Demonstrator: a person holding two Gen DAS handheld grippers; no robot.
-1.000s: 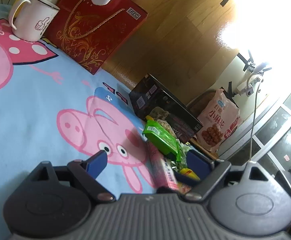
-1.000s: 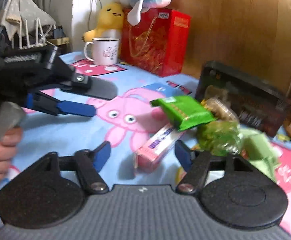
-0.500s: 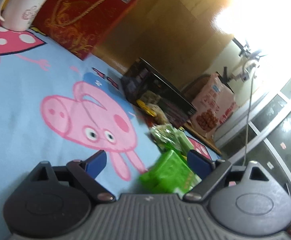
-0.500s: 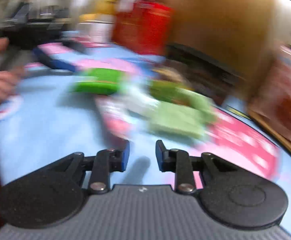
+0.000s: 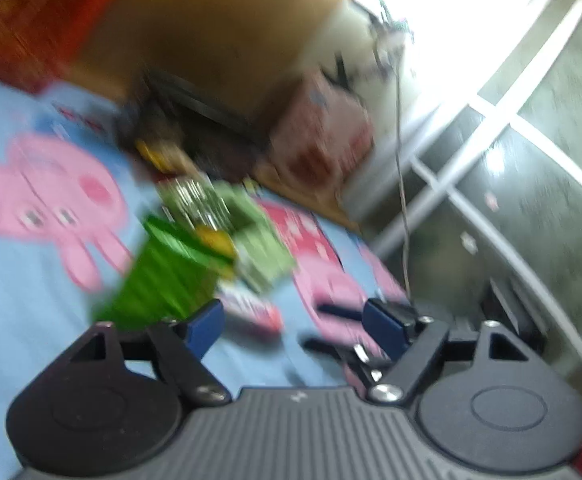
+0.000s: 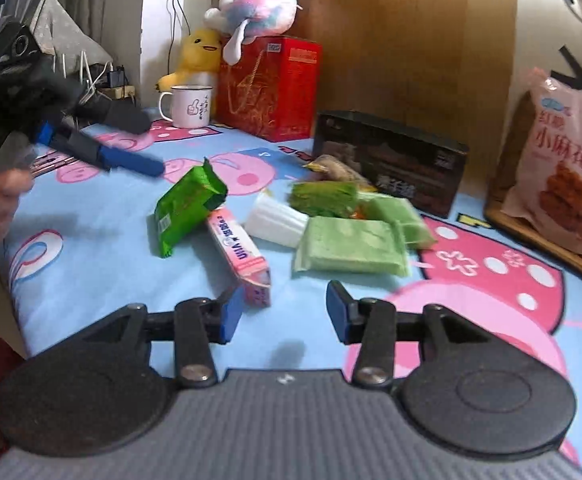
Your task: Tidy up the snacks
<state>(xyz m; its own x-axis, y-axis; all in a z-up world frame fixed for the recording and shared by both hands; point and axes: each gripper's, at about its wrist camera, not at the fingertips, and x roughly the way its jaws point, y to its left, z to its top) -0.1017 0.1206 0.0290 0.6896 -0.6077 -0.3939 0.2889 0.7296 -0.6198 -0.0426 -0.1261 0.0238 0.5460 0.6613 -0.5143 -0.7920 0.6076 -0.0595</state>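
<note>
- Left wrist view, heavily blurred: my left gripper (image 5: 291, 322) has its jaws moderately apart and closing, with nothing between them. The bright green snack packet (image 5: 167, 276) lies just past the left fingertip (image 5: 205, 326) on the blue cartoon-pig cloth (image 5: 19, 320).
- Right wrist view: my right gripper (image 6: 283, 314) is opening, with nothing between the jaws. The pink UHA candy box (image 6: 239, 252) lies by its left fingertip (image 6: 229, 318), with pale green packets (image 6: 351, 246) beyond and a dark box (image 6: 391, 160) behind.

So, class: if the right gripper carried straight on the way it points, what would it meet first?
Probably the flat pale green packet, lying just ahead of the right gripper, whose jaws are opening with nothing between them. The pink box sits slightly left of that line; depth is uncertain.
</note>
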